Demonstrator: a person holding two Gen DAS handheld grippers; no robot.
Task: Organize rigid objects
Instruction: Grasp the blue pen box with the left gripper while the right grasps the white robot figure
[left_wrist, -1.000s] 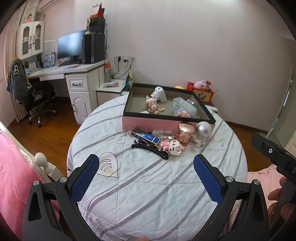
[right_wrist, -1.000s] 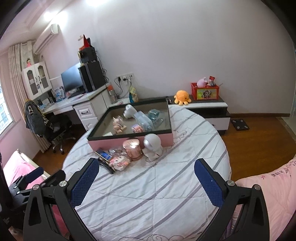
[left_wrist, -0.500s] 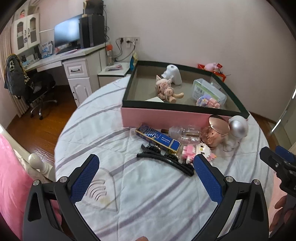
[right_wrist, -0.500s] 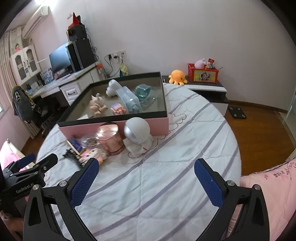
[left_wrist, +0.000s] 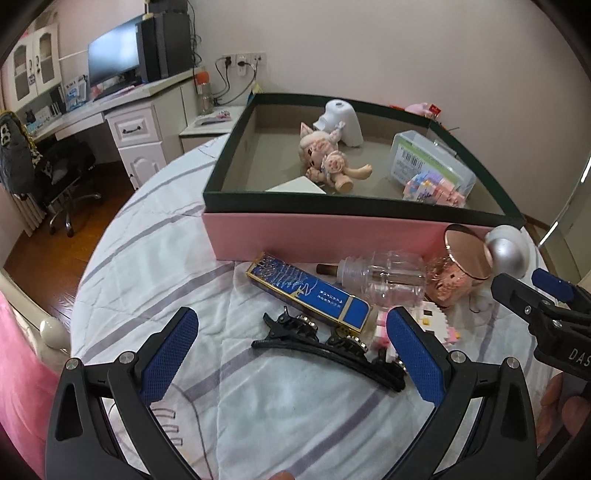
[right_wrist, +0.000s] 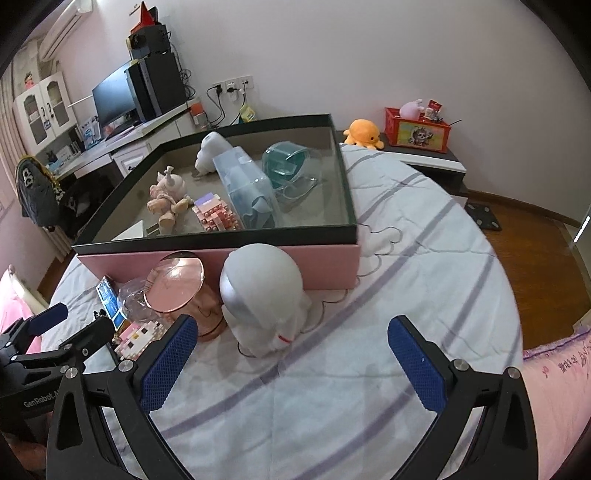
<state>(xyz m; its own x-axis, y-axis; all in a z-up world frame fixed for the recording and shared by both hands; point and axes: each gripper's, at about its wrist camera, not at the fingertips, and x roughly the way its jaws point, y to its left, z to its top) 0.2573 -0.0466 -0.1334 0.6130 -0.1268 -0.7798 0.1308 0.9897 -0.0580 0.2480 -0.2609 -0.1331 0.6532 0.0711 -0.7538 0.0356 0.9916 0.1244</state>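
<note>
A round bed (left_wrist: 155, 266) under a white quilted cover with grey stripes fills both views. On it sits a large shallow box (left_wrist: 332, 236) with matte pink walls and a dark green rim. Inside lie a soft pink doll (left_wrist: 325, 158), a clear plastic case (right_wrist: 247, 188), a pastel block model (right_wrist: 218, 216) and a smooth white gadget (left_wrist: 341, 123). Against the box's front wall stand a glossy white rounded astronaut figure (right_wrist: 264, 299) and a rose-gold jar (right_wrist: 181, 291) with a flat shiny lid. Beside them lie a clear ribbed bottle (left_wrist: 384, 277), a long blue carton (left_wrist: 310, 291) and a curved black hair clip (left_wrist: 325, 350). The left gripper (left_wrist: 291, 354) hovers wide open and empty above the clip. The right gripper (right_wrist: 291, 354) gapes wide, empty, just before the astronaut
</note>
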